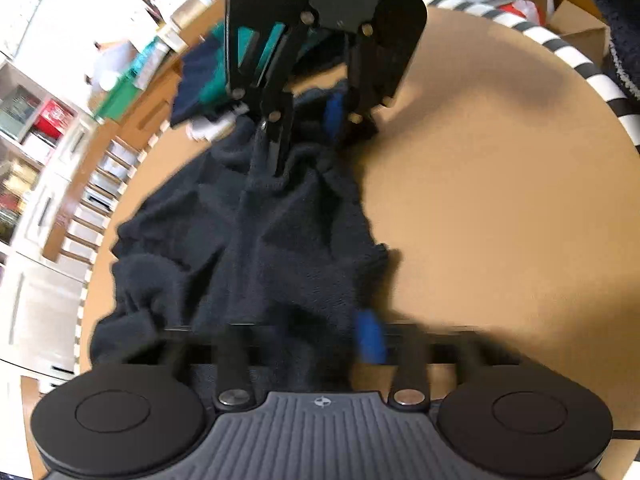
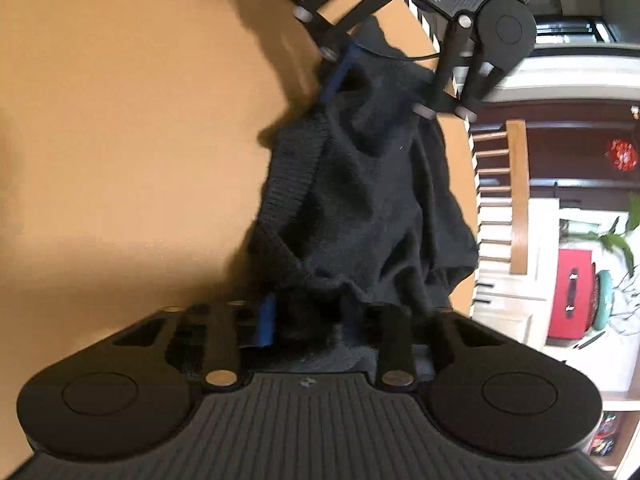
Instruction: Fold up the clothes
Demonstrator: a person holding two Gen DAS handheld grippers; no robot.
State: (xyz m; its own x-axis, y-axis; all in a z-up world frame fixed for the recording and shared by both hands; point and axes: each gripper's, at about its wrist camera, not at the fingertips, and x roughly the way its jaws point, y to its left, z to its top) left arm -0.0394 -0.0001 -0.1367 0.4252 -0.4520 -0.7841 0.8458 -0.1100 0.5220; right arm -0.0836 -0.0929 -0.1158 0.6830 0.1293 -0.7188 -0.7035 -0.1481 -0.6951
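Dark knit sweater [image 1: 248,240] lies rumpled and unfolded on the round surface [image 1: 500,200], left gripper [image 2: 384,76] and right gripper [image 1: 304,140] each pinching an end

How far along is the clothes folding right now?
Done: nothing looks folded yet; the dark knit garment lies crumpled on the round table. In hand: the left gripper and the right gripper each have an end of it between their fingers. Left: spreading it flat, then every fold.
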